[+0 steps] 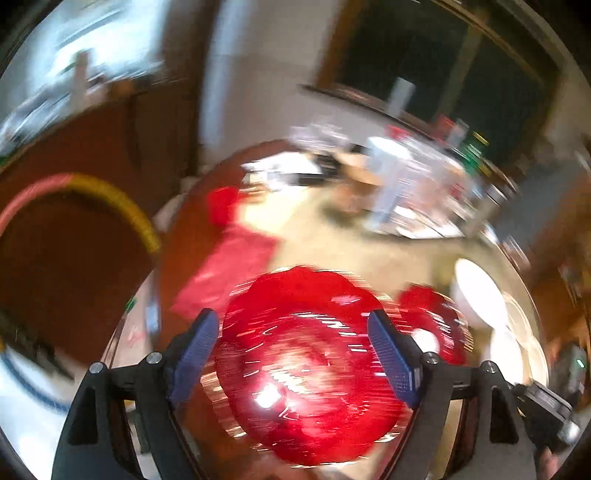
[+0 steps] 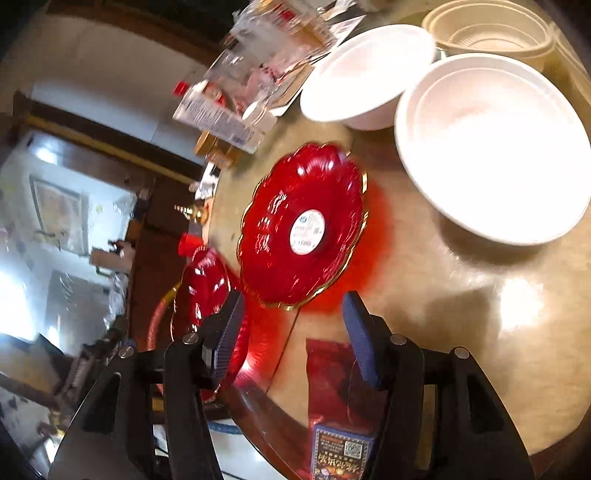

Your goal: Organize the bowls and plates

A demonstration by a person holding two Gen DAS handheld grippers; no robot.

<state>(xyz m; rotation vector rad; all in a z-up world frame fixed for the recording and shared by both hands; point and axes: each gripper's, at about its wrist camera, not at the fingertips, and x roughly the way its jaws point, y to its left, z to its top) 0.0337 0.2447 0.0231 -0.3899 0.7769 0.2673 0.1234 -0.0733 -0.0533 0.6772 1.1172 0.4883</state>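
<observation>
Two hand-held grippers, black frames with blue finger pads

The left gripper [image 1: 295,358] has matte black angular arms with cut-out slots, round silver screw heads at the joints, and two flat fingers faced with dark blue pads [image 1: 391,360] textured in fine dots. The right gripper [image 2: 291,332] looks the same: black arms, silver screws, and blue ribbed pads [image 2: 360,339] on narrow fingers.

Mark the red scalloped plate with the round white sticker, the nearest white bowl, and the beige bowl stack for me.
Red scalloped gold-rimmed plate [image 2: 280,236]: right wrist view, red ribbed surface.
Large white round bowl [image 2: 491,147]: right wrist view, inner floor.
Beige stacked bowls [image 2: 487,27]: right wrist view, inner wall.
</observation>
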